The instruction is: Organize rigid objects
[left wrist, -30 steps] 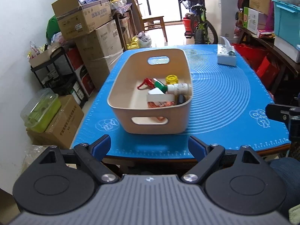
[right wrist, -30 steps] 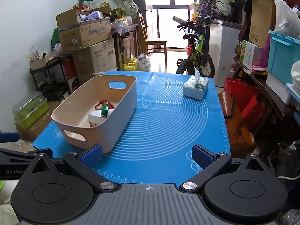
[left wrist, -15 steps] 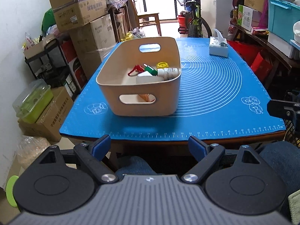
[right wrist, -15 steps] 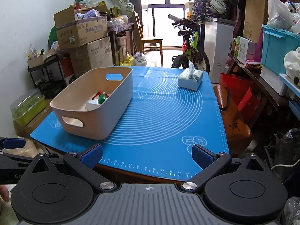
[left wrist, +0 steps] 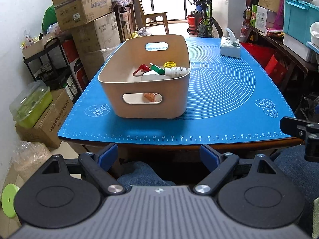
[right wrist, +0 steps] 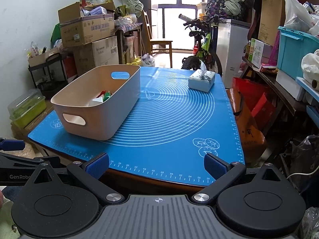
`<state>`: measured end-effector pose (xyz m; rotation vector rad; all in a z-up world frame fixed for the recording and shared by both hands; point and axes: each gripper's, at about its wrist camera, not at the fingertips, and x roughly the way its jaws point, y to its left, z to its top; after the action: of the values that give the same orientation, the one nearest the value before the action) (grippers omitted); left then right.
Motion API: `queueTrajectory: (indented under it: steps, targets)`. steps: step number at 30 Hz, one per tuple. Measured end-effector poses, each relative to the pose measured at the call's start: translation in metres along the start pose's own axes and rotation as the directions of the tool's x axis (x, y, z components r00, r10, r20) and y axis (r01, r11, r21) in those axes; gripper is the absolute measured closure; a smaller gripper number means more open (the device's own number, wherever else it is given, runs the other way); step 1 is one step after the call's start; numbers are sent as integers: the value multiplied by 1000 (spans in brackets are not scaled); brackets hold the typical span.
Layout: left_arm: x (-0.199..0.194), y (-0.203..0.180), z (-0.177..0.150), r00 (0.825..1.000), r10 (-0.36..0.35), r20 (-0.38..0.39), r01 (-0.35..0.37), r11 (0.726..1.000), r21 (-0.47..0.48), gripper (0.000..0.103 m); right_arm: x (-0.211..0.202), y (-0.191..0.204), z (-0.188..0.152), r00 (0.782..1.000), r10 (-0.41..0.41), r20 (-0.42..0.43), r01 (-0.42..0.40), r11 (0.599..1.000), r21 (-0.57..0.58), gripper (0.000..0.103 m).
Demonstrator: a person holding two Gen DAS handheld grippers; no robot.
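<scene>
**Both grippers clear of table; items lie in bin**

Left gripper (left wrist: 158,156) and right gripper (right wrist: 156,165) both stand spread wide with nothing between the blue pads, held off the near edge of the table, above the person's denim-clad knees.

The rigid objects sit inside the beige bin (left wrist: 147,99), which rests on the blue mat (left wrist: 229,91): a white bottle (left wrist: 176,72), a yellow cap (left wrist: 170,65), a green-and-red piece (left wrist: 156,69), a red hook-shaped piece (left wrist: 140,69). No loose item shows on the mat, so the sorting looks finished or nearly so.

Risks, as judgement: the items crowd the bin's right wall, so a lift by one handle slot could tip the load. A reach forward could nudge the bin across the mat.

Materials: bin is smooth matte plastic, rounded corners, oval handle cut-outs. Mat looks like thin silicone printed with white rings and ruler marks. A soft tissue box (right wrist: 201,79) stands well apart at the far corner.
</scene>
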<state>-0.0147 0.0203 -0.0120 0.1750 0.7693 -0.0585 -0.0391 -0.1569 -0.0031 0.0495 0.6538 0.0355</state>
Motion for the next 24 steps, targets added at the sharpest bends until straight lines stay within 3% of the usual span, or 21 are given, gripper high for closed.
queueTrajectory:
  steps: [24]
  targets:
    - [6, 7, -1, 999, -22, -32, 21, 999, -25, 14, 4, -4, -4, 1000, 8, -12, -7, 1000, 16, 3]
